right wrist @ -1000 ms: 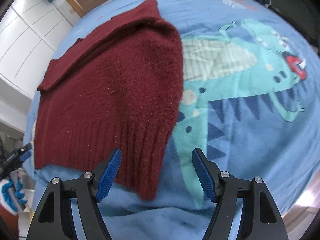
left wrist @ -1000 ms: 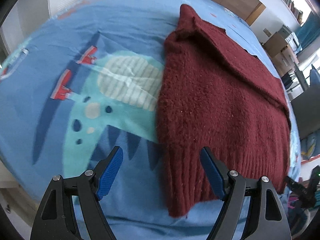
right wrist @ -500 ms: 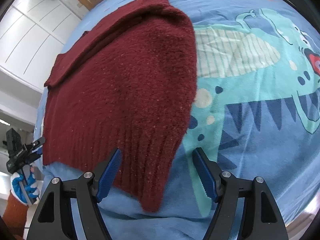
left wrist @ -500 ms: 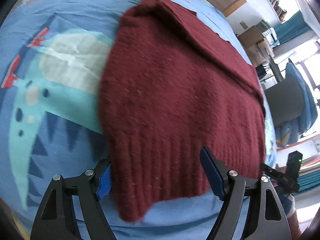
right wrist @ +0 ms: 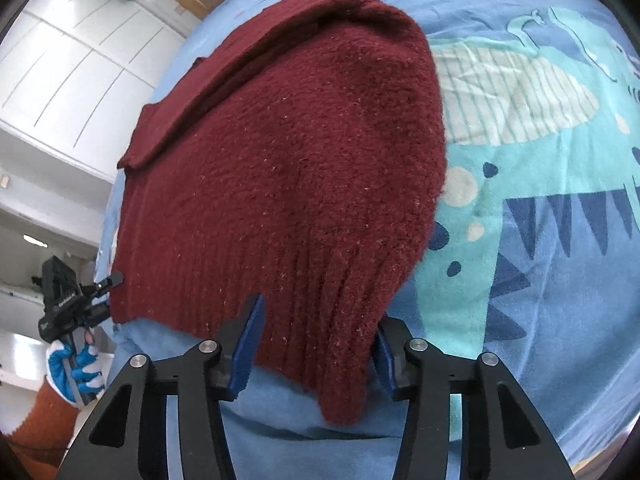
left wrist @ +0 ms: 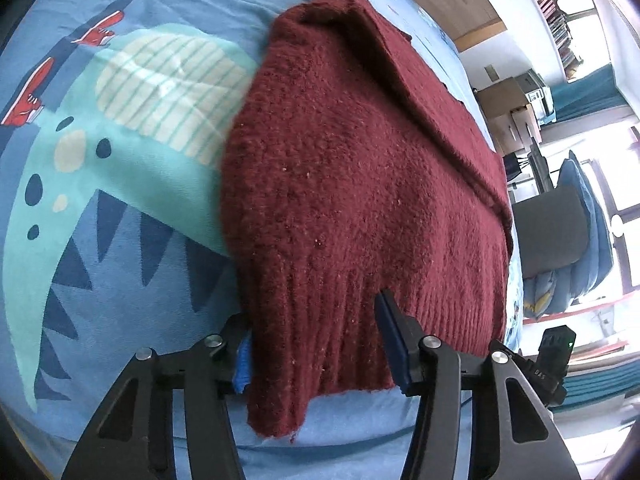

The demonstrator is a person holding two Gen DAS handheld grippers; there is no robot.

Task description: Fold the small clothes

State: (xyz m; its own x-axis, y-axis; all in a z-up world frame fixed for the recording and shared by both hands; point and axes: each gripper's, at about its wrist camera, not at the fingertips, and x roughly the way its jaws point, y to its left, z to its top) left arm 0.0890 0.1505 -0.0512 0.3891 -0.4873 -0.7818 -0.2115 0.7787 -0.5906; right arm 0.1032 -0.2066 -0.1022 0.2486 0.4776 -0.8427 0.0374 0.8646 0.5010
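Both wrist views sit low and close at the ribbed hem of the maroon sweater (left wrist: 360, 184), looking forward along it toward its far folded edge. Left wrist view looks from the hem's dinosaur-print side corner; the dinosaur bedsheet (left wrist: 100, 208) is left of the sweater. Right wrist view has the sheet right of the sweater (right wrist: 288, 168). Shared: sweater, sheet print.

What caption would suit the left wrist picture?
Left tongs open around the ribbed hem of a maroon sweater lying on a dinosaur-print bedsheet.
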